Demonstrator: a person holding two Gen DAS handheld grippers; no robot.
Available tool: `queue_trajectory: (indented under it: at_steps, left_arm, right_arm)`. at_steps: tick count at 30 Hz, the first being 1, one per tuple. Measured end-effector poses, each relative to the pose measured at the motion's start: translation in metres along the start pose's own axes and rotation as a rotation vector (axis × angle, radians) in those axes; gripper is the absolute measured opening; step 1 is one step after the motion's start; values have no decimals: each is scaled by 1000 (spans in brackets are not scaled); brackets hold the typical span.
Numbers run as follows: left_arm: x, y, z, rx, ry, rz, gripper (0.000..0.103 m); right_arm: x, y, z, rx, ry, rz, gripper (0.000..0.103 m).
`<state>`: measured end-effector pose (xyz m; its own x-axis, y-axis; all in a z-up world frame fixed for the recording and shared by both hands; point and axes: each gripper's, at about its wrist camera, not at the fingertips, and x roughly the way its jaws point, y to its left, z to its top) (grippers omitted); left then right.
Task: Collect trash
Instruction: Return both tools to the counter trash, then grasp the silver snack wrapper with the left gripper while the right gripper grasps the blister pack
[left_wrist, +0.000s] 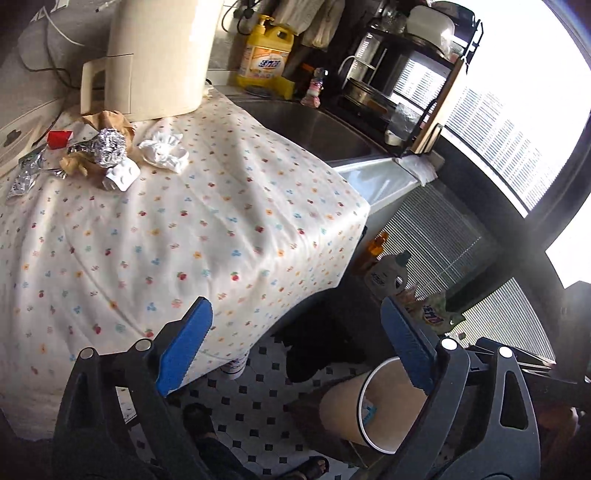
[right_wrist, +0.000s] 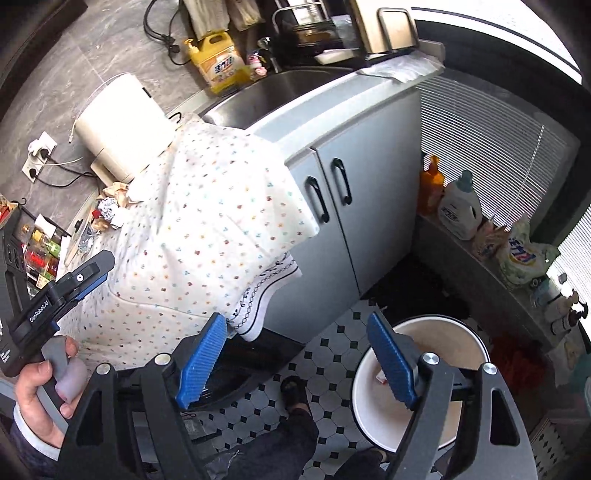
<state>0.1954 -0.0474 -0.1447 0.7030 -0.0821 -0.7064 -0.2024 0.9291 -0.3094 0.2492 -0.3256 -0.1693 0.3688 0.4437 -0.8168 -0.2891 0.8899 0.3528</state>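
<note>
Left wrist view: my left gripper (left_wrist: 295, 347) hung released, its blue pads spread wide with nothing between them, above the edge of the desk (left_wrist: 192, 229) under its flower-dotted cloth. The trash sat in a cluster at the desk's far corner, just in front of the cream appliance (left_wrist: 159, 55): a foil ball (left_wrist: 109, 146), a crumpled white tissue (left_wrist: 164, 151), a white blister pack (left_wrist: 122, 176), a small red piece (left_wrist: 58, 138), flattened foil scraps (left_wrist: 24, 177) and brown crumpled paper (left_wrist: 107, 120). On the tiled floor below stood the trash bin (left_wrist: 343, 410), white-rimmed, partly behind my right-hand finger, with a bit of paper inside.

From the right wrist view, my right gripper (right_wrist: 299, 363) was likewise released and empty, poised over the floor beside the bin (right_wrist: 436, 332), where a small scrap (right_wrist: 380, 378) lay inside. My left hand (right_wrist: 40, 402) held the other gripper at the desk's near edge. The sink (right_wrist: 273, 96) and a yellow detergent bottle (right_wrist: 218, 64) lay beyond the cloth.
</note>
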Motion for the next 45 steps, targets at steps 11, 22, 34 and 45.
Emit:
queue_trajectory:
  at_steps: [11, 22, 34, 45]
  left_arm:
    - [-36, 102, 43, -91, -111, 133, 97]
    - [-47, 205, 78, -147, -170, 239, 97]
    - [-25, 288, 101, -206, -147, 309, 97]
    - [12, 324, 113, -198, -94, 325, 90]
  right_arm:
    - [44, 101, 51, -115, -54, 57, 95]
    - [106, 199, 85, -183, -51, 163, 93]
    - [173, 273, 104, -255, 45, 222, 76]
    - [229, 319, 119, -371, 115, 222, 72]
